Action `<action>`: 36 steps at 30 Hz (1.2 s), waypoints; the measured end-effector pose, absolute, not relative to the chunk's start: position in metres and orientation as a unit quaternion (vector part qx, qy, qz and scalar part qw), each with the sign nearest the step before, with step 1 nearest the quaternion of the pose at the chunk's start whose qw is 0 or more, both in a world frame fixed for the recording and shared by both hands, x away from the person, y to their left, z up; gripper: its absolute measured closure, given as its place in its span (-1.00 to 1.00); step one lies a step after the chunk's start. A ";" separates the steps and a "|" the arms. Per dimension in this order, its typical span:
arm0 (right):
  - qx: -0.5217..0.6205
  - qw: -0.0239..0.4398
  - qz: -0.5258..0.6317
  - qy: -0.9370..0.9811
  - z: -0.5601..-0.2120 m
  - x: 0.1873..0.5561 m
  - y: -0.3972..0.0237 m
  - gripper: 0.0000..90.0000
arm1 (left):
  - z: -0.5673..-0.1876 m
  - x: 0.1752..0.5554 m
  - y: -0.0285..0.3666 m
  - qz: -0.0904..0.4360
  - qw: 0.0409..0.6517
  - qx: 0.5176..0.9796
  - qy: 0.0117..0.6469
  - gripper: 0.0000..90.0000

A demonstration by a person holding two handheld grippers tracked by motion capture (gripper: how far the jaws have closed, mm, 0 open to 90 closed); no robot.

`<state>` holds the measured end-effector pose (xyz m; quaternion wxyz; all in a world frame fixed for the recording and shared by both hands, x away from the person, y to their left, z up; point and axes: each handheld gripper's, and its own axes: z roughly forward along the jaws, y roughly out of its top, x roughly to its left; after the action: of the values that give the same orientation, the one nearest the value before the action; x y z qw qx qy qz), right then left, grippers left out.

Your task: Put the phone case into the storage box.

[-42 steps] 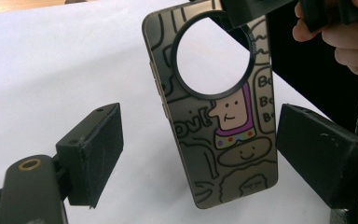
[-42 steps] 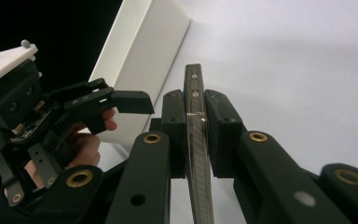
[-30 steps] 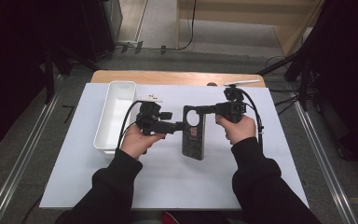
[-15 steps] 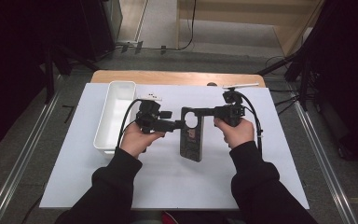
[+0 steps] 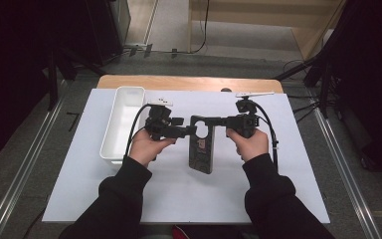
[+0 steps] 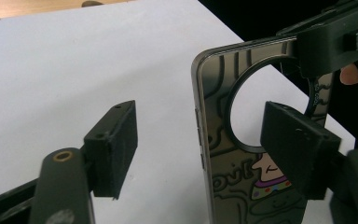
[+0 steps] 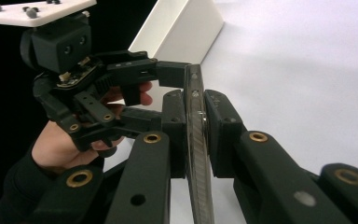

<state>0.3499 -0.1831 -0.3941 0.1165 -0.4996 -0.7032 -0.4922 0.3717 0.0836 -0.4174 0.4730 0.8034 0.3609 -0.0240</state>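
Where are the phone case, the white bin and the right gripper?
phone case point(image 5: 202, 152), high view, printed back.
white bin point(image 5: 110, 130), high view, left wall.
right gripper point(image 7: 196, 128), right gripper view, between its pads.

Bench point(image 5: 129, 80) is light wood, mostly covered by a white sheet point(image 5: 189, 199). Grey carpet floor point(image 5: 30, 149) around it, with metal rails point(image 5: 350, 174) running along both sides. Dark curtains point(image 5: 15, 50) left and right. Pale wooden panelling point(image 5: 258, 15) at the back, a black cable point(image 5: 205, 30) trailing down it. Lighting dim overall.
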 end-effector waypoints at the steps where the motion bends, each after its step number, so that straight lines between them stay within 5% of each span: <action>1: -0.499 0.117 -0.493 -0.703 -0.394 0.350 -0.183 0.72 | -0.418 0.372 0.083 -0.023 0.473 0.804 0.360 -0.39; 15: -0.495 0.120 -0.502 -0.699 -0.398 0.347 -0.179 0.72 | -0.420 0.372 0.078 -0.015 0.460 0.812 0.358 -0.24; 36: -0.484 0.118 -0.505 -0.705 -0.398 0.344 -0.172 0.72 | -0.421 0.371 0.079 -0.023 0.462 0.816 0.345 0.28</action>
<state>0.3445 -0.1719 -0.3975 0.1175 -0.4844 -0.7049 -0.5047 0.3707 0.0788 -0.4207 0.4624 0.8165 0.3450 -0.0229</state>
